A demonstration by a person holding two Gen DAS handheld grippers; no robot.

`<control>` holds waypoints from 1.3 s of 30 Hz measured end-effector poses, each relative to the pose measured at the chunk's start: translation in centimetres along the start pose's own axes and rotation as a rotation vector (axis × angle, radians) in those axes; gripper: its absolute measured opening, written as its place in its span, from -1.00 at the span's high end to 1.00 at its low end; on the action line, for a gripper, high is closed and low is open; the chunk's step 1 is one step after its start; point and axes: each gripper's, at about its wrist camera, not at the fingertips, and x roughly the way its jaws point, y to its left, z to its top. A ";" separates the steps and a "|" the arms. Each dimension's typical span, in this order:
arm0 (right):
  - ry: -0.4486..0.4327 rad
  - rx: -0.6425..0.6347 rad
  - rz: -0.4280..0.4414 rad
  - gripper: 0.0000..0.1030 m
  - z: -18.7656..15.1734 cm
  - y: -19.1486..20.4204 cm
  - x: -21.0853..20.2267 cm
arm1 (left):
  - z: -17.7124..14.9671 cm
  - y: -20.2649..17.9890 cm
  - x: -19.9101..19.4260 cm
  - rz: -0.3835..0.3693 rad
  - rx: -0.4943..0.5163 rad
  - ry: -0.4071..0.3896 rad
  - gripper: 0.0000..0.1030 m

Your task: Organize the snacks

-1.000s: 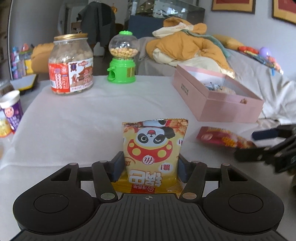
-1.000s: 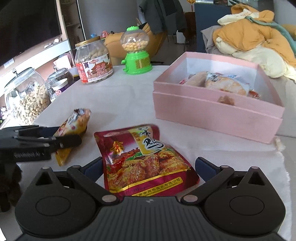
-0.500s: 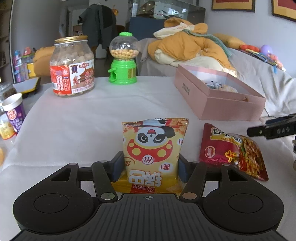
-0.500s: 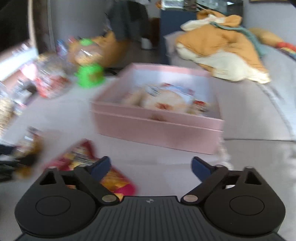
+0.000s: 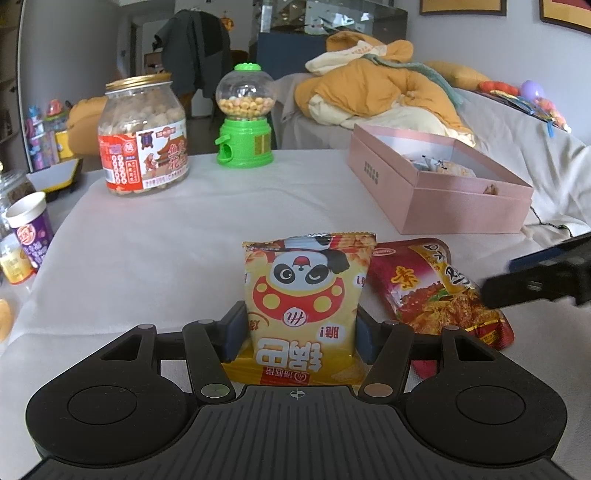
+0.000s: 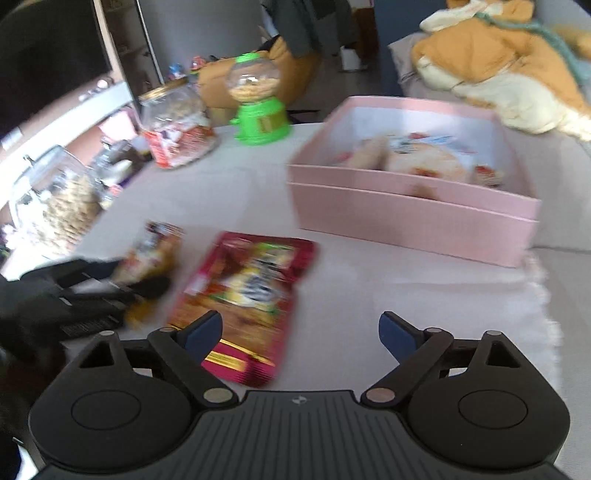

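Daylight falls across a pale grey wall (image 5: 461, 48) hung with two dark-framed pictures (image 5: 463, 6). Below it a white-draped sofa (image 5: 517, 147) carries a heap of orange and cream bedding (image 5: 380, 96). A dark jacket (image 5: 195, 48) hangs farther back.

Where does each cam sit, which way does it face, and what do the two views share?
Left wrist: on the left gripper, low over the table, facing the peanut jar; its fingers clamp the panda snack bag.
Right wrist: on the right gripper, jaws open, facing the pink box.
Shared: red snack bag, box, green dispenser.
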 end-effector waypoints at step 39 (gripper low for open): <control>-0.135 -0.063 -0.125 0.07 -1.4 -2.7 -6.1 | 12.4 -7.7 -1.3 -0.283 -0.016 -0.209 -0.17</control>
